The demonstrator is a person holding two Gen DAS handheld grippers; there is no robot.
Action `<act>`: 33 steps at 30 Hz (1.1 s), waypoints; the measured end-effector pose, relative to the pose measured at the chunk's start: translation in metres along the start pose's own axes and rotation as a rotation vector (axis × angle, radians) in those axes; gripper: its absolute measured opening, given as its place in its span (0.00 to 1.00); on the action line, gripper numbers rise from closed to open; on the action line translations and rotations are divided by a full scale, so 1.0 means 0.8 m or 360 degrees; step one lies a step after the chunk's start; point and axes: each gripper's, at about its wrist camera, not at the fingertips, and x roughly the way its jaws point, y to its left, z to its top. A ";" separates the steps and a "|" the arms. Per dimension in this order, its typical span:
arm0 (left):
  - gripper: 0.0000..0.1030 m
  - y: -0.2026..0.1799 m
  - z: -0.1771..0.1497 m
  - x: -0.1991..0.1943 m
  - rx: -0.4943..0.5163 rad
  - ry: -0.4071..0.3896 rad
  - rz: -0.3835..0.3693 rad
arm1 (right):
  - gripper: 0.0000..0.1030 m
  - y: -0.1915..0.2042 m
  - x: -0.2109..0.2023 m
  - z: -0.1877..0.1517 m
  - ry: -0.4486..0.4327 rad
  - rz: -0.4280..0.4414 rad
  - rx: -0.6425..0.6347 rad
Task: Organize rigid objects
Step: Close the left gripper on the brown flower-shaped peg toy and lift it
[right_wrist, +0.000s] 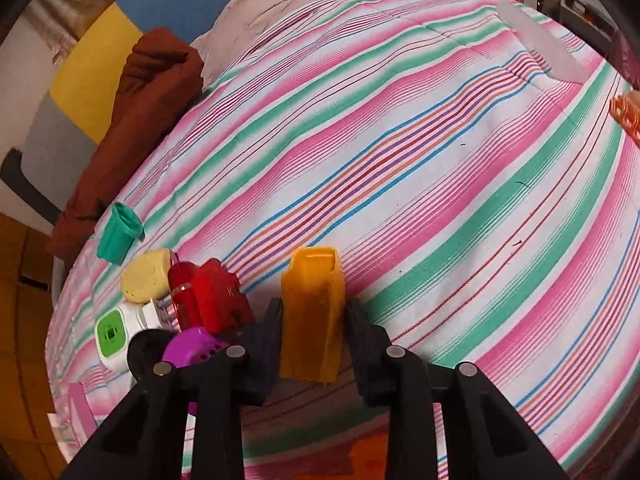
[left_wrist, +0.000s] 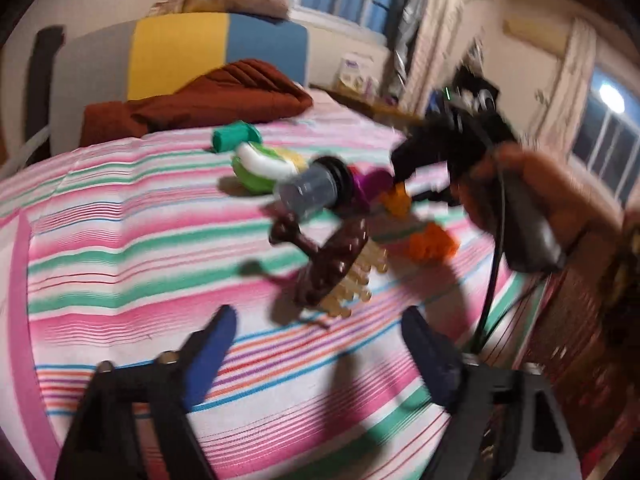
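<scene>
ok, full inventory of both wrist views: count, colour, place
striped bedspread: 1, pink, green and white, under everything
folded rust-brown blanket: 1, far edge of the bed
teal plastic cup: 1, on its side, near the blanket
pale yellow rounded piece: 1, beside the red pieces
red plastic pieces: 2, in the cluster
green-and-white block: 1, cluster edge
purple plastic piece: 1, by the right jaws
brown bristle hairbrush: 1, ahead of the left jaws
grey jar with black lid: 1, on its side
orange plastic block: 1, between the right jaws
left gripper: jaws open, holding nothing
right gripper: jaws shut on the block
</scene>
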 end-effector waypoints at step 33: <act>0.26 0.010 0.060 0.052 -0.0318 0.0204 -0.0211 | 0.27 0.006 0.005 -0.003 -0.0018 -0.0030 -0.0114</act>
